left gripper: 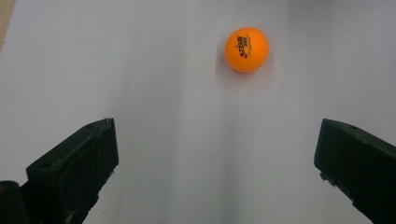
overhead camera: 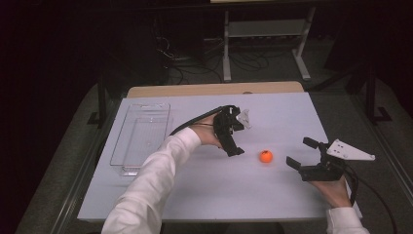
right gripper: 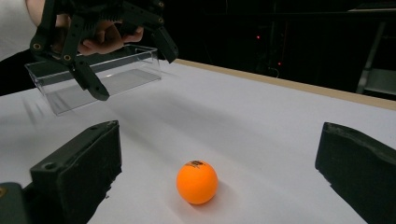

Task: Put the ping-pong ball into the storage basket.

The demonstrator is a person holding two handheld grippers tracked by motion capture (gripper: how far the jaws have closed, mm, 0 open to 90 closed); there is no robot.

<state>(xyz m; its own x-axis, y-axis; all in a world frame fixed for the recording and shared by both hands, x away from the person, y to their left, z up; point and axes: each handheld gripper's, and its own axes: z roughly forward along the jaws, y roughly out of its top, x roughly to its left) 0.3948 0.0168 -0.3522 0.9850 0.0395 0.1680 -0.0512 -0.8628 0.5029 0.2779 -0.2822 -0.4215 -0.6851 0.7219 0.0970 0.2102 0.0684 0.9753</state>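
Observation:
An orange ping-pong ball (overhead camera: 266, 156) with dark print lies on the white table (overhead camera: 214, 190), right of centre. My left gripper (overhead camera: 238, 139) hangs open just left of the ball and points down at the table. In the left gripper view the ball (left gripper: 247, 49) lies ahead of the spread jaws of that gripper (left gripper: 217, 130), a little right of their midline. My right gripper (overhead camera: 301, 152) stands open to the right of the ball, low over the table. In the right gripper view the ball (right gripper: 197, 182) sits between the wide jaws of that gripper (right gripper: 219, 130), untouched, and the left gripper (right gripper: 133, 70) hovers beyond.
An empty clear plastic box (overhead camera: 143, 134) stands at the table's left side, and it appears behind the left gripper in the right gripper view (right gripper: 107, 81). A wooden strip (overhead camera: 214, 89) edges the far side. A white shelf frame (overhead camera: 265, 29) and cables sit on the dark floor beyond.

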